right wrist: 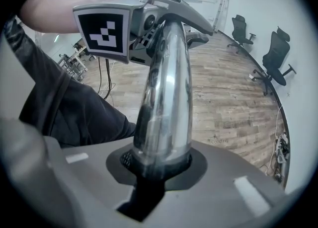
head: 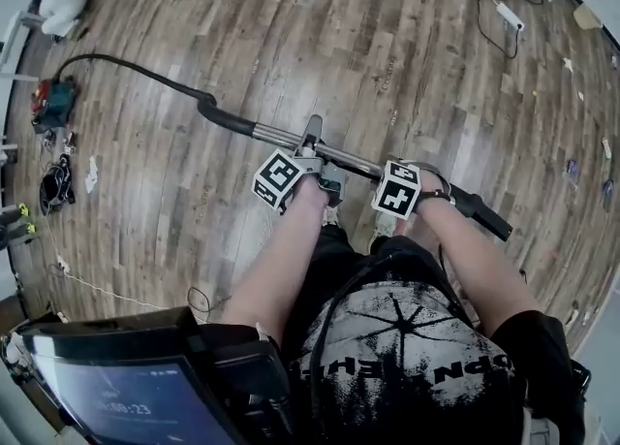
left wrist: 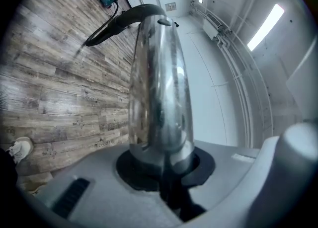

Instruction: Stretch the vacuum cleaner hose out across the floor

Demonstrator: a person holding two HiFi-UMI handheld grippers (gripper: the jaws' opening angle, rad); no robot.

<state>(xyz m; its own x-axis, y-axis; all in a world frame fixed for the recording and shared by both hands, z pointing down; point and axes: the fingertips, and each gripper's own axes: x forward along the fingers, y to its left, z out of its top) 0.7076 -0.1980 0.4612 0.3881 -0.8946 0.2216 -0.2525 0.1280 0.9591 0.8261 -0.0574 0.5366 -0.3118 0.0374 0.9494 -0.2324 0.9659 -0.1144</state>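
**Head view.** Item: vacuum cleaner hose (head: 136, 70), black and ribbed. It runs from the cleaner body (head: 53, 104) at the left edge, across the plank floor (head: 387, 36), to a chrome wand (head: 276, 133). The wand ends in a black handle (head: 480, 212) at the right. The hose lies in a shallow arc, not coiled. Both tools grip the wand: left gripper (head: 312, 145) at mid-length, right gripper (head: 415, 177) near the handle.

Status, as judged: the hose is largely drawn out but slack remains in the curve. Pulling it taut away from the body is left to do, then setting the wand down.

**Left gripper view.** The jaws are clamped on the polished wand, which rises from between them. Beyond it the dark hose bends down to the floor towards the distant cleaner body.

**Right gripper view.** The jaws are clenched on the same mirror-bright, dent-free wand. The left gripper's marker cube (right wrist: 102, 29) sits farther along it. Office chairs (right wrist: 273, 55) stand in the background.
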